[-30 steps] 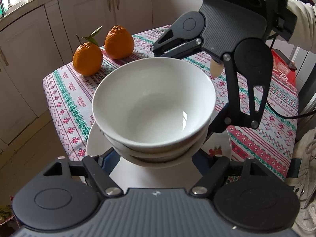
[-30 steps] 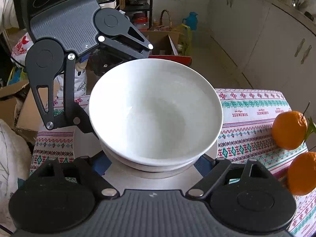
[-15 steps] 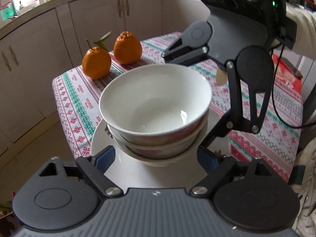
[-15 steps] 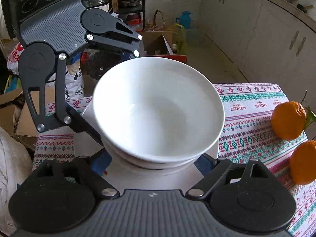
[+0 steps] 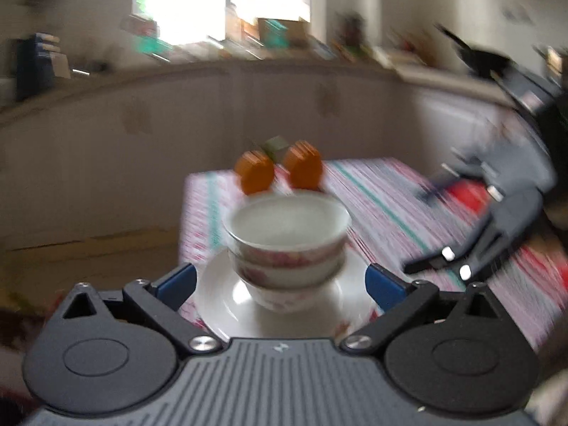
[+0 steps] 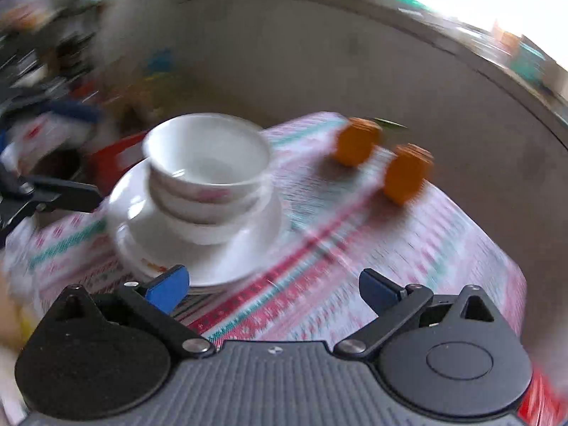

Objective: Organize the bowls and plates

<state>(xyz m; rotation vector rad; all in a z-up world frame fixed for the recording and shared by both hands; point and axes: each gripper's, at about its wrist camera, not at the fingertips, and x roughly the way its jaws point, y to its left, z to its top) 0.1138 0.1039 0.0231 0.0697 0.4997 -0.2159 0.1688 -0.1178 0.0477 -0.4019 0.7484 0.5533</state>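
The patterned tablecloth [image 5: 383,195] carries the white plate [image 5: 220,294] with nested bowls [image 5: 287,234] stacked on it; half a second ago both claws flanked that stack, now left gripper [image 5: 280,284] and right gripper [image 6: 273,284] have pulled back, released and empty, blurred

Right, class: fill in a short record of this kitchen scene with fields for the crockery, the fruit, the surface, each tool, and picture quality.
Crockery: bowls nested in a stack, standing on a white plate
Fruit: two oranges side by side beyond the stack, apart from it
Surface: table under a patterned cloth
Left tool: open, holding nothing, stack ahead between its fingers
Right tool: open, holding nothing, stack off to its left
Picture quality: both views motion-blurred; bowl count and pattern unclear
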